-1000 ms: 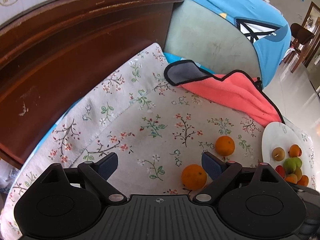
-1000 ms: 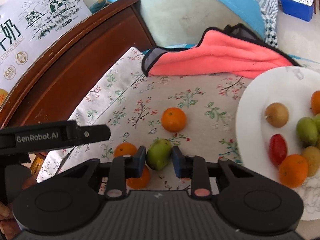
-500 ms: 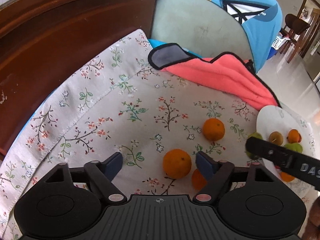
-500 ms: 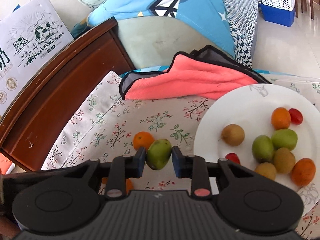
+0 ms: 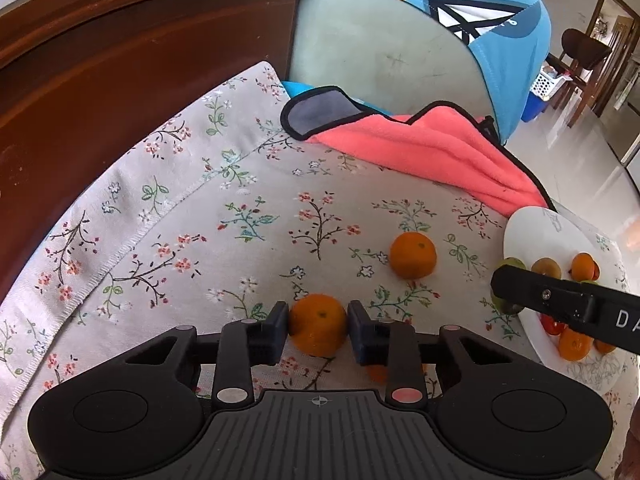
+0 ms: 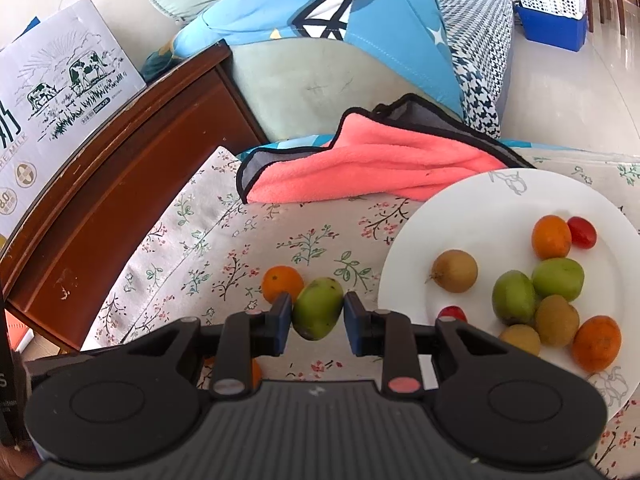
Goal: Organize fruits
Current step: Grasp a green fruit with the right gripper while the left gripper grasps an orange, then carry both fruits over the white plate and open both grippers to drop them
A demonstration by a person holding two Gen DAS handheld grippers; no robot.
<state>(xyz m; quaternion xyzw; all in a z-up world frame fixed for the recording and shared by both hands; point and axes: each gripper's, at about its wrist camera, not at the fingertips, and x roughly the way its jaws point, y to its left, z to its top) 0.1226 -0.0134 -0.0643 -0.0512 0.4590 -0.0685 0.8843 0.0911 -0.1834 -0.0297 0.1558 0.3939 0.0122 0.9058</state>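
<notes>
Since a second ago: left gripper (image 5: 318, 330) jaws, wide apart then, have just been closing and now press on both sides of an orange (image 5: 318, 325) that sits on the floral tablecloth (image 5: 192, 216). Plate came further into the right wrist view. Right gripper (image 6: 318, 316) unchanged, jaws narrow and clamped on a green mango (image 6: 317, 308).

Left wrist view, left to right: dark wooden bed frame (image 5: 100, 80) along the left edge; floral cloth over the table; gripped orange low centre; a third orange (image 5: 380, 372) partly hidden under the right finger; a second orange (image 5: 413, 255) lying free further out; pink towel (image 5: 432, 156) with black trim behind it; white plate (image 5: 532, 232) at the right edge, crossed by the black body of the other gripper.

Right wrist view, left to right: milk carton box (image 6: 60, 92) on top of the frame; a loose orange (image 6: 282, 282) just behind and left of the held mango; mango sits just short of the plate rim (image 6: 480, 200), over the cloth. On the plate: brown kiwis, two green fruits, two oranges, small red tomatoes, mostly bunched on its right half.
</notes>
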